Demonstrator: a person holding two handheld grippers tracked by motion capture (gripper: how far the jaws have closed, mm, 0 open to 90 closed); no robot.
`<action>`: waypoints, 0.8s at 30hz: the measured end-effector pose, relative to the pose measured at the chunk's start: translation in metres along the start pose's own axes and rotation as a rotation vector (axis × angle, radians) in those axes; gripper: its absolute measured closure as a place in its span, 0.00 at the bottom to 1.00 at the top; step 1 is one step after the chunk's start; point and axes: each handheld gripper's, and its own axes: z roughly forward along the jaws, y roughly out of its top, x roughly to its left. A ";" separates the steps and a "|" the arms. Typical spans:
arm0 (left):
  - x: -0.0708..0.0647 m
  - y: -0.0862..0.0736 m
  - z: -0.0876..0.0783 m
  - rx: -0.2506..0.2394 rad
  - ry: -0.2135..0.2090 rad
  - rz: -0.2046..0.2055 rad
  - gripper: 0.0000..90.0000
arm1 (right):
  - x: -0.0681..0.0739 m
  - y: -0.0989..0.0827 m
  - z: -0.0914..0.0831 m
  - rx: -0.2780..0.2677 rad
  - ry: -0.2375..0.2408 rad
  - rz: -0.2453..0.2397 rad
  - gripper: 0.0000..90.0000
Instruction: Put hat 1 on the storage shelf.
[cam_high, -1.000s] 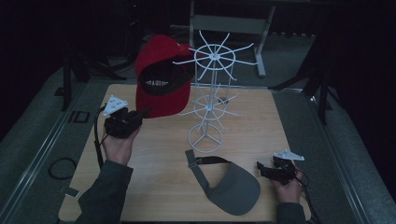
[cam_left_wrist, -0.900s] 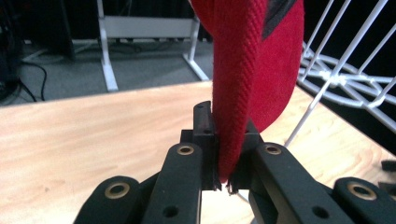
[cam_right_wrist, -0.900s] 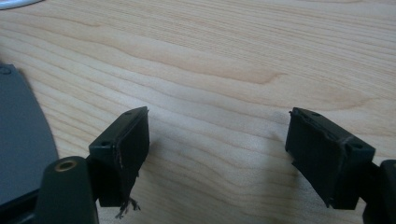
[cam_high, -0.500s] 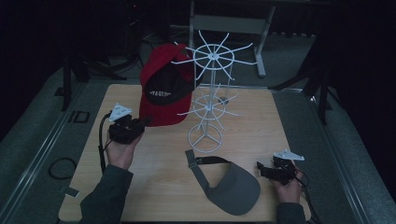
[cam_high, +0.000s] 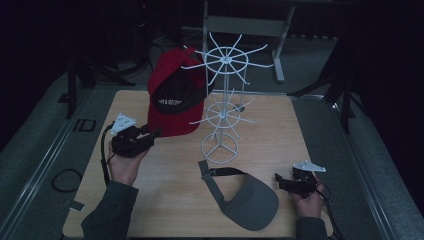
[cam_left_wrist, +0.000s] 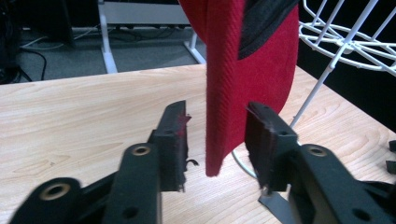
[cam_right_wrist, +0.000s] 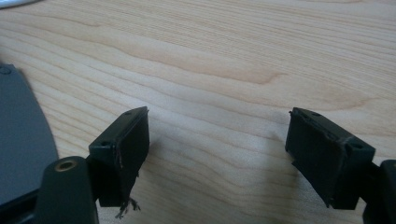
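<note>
- The left gripper (cam_left_wrist: 215, 140) is seen with its jaws parted; they have just been opening, and the brim of the red cap (cam_left_wrist: 243, 79) hangs between them with a gap on either side, so neither pad is pressed on it.
- In the left gripper view the brim's lower edge is seen on end, reaching down past the pads toward the wooden table (cam_left_wrist: 79, 116).
- In the high view the left gripper (cam_high: 155, 134) is held at the near left of the table, pointing right at the lower edge of the red cap (cam_high: 172, 102).
- The cap is hung on the white wire rack (cam_high: 223, 107), on the rack's left side, with its crown up at the top ring and its brim hanging down.
- The rack stands upright at the middle of the table (cam_high: 165, 180) on a round base.
- The right gripper (cam_right_wrist: 217, 140) is seen with its jaws spread wide, with bare wood between them and nothing held.
- In the high view the right gripper (cam_high: 278, 181) is held at the near right corner, just right of the grey visor (cam_high: 247, 202).
- The visor lies flat on the table, near the rack's base, with its strap toward the rack.
</note>
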 end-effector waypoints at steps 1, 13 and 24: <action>0.000 0.000 -0.001 -0.002 0.004 0.004 0.62 | 0.000 0.000 0.000 0.000 0.000 0.000 0.24; 0.009 -0.011 -0.013 -0.006 0.072 0.015 0.55 | 0.001 0.001 0.001 0.002 -0.003 0.006 0.22; 0.008 -0.028 -0.014 0.022 0.091 0.033 0.55 | 0.009 0.013 -0.014 -0.033 0.035 0.030 0.63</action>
